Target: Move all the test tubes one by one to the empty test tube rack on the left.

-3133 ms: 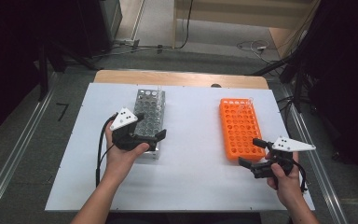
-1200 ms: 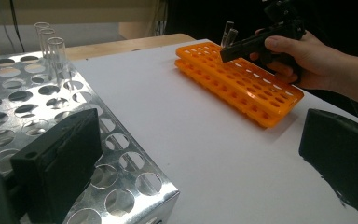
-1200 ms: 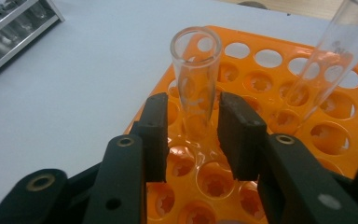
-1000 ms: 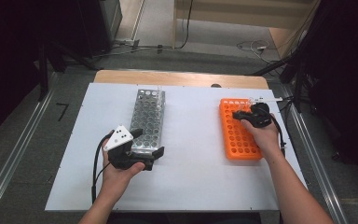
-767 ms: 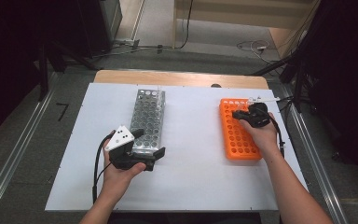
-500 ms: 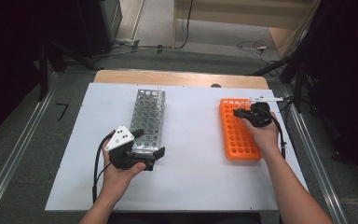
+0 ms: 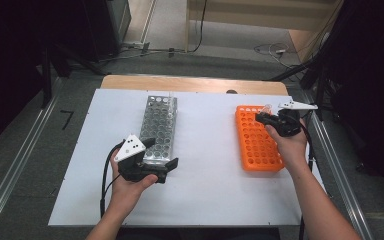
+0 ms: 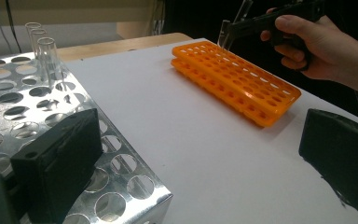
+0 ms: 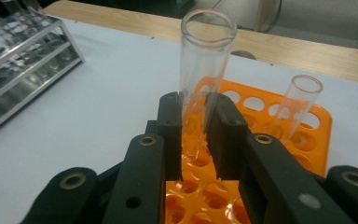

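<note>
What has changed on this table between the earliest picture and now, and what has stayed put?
The right gripper moved from the near right corner of the table up to the far end of the orange rack and closed on a glass test tube, now held upright above the holes. The left gripper slid slightly nearer, to the metal rack's near end. Both racks stayed in place.

Open jaws straddle metal rack — corner.

Left gripper holds its jaws wide apart; right gripper has them clamped.
</note>
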{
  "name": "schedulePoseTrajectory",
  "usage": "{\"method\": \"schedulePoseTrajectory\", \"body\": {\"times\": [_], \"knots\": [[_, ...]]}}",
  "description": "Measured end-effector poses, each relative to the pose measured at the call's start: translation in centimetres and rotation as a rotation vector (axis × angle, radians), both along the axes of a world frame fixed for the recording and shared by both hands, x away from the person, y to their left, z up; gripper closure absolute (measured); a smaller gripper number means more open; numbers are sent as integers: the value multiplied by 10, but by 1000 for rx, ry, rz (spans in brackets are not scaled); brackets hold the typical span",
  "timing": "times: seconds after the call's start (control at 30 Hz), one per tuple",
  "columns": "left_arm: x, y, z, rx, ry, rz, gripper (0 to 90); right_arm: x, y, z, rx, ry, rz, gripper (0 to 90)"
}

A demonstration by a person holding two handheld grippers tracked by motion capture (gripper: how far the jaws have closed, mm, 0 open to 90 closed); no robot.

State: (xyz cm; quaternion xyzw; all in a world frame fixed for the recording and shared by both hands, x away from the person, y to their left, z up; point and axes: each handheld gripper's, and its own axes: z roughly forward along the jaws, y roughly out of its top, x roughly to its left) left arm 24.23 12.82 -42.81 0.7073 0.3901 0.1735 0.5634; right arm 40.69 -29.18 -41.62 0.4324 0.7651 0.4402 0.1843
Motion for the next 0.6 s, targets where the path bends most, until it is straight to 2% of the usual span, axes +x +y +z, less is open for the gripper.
{"method": "schedulePoseTrajectory", "body": {"times": [0.1, 0.27, 0.6], "knots": [[0, 1, 1, 3, -3, 2, 0, -5, 2, 3, 8, -3, 19, 737], [1, 1, 4, -8, -6, 3, 0, -26, 8, 12, 13, -19, 71, 738], [1, -13, 3, 14, -11, -28, 0, -55, 15, 9, 39, -10, 135, 738]]}}
